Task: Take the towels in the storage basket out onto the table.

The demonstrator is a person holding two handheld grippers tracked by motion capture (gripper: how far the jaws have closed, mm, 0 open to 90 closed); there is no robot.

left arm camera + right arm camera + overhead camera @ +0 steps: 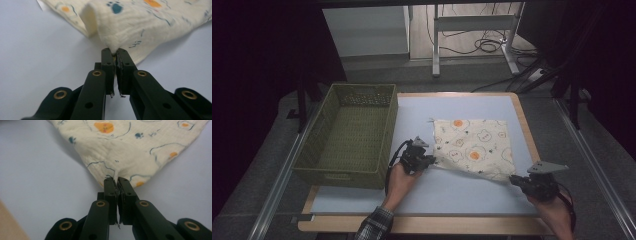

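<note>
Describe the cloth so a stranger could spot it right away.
On the pale blue table mat, right of the green basket, lies a square cream cloth. Its orange-centred fried-egg and bear prints set it apart, and both grippers pinch its near corners.

Cloth [140,22] runs off the top and right edges of the left gripper view; in the right gripper view its top is cut off too, and the pinched corners are hidden inside the closed jaws of both tongs. In the high view, the right hand [557,212] and left sleeve [374,226] are cropped at the bottom edge. Print details on the cloth are too small to read from the high view, and the far room behind the counter [452,192] is too dark to make out.
</note>
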